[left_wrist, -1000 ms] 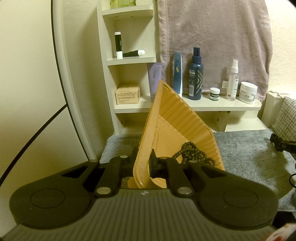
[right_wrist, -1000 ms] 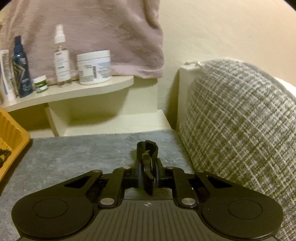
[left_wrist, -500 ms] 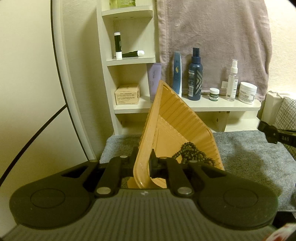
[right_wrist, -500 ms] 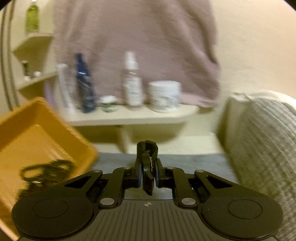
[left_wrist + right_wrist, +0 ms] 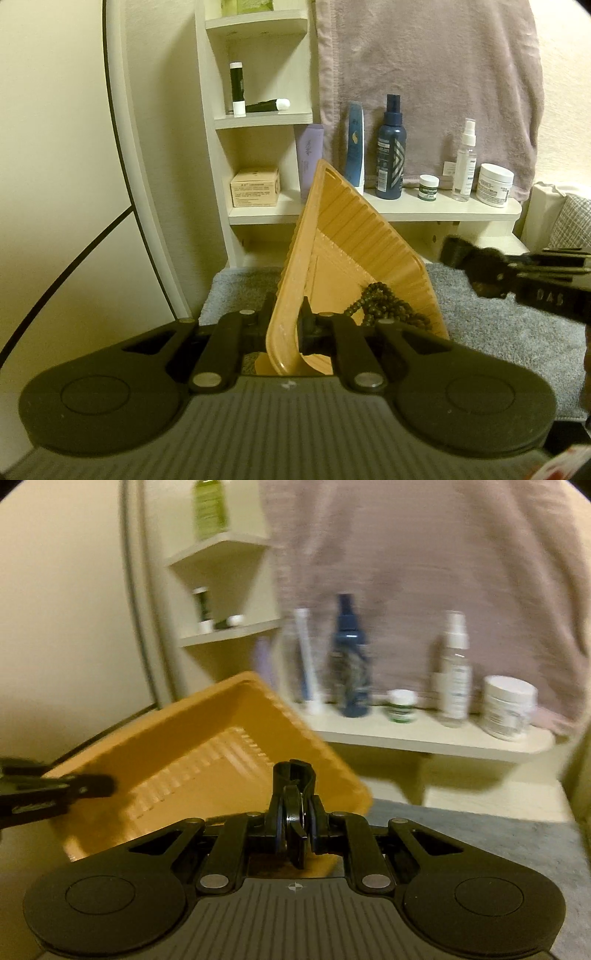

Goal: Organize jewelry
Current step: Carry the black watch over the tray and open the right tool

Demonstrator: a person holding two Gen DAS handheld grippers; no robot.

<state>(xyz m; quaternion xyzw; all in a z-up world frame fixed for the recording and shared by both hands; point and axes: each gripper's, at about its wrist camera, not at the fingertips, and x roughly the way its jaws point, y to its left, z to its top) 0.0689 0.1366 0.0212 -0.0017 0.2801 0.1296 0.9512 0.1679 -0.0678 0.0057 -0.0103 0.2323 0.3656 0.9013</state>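
Seemingly light and thin, the orange tray [image 5: 354, 258] is pinched at its rim by the left gripper [image 5: 286, 328]; a loose, slippery bead necklace [image 5: 384, 306] lies just right of the fingers. From the right view, the right gripper [image 5: 295, 775] is pressed together, empty, before the tray [image 5: 221, 723]; hook one strand.

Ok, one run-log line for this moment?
left gripper: shut on orange tray rim, tilted | bead necklace: in tray | right gripper: holding black clip, near tray

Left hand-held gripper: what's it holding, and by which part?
The left hand-held gripper is shut on the orange tray, pinching its near rim and wall and holding it tilted up. A dark bead necklace lies in the tray's low corner.
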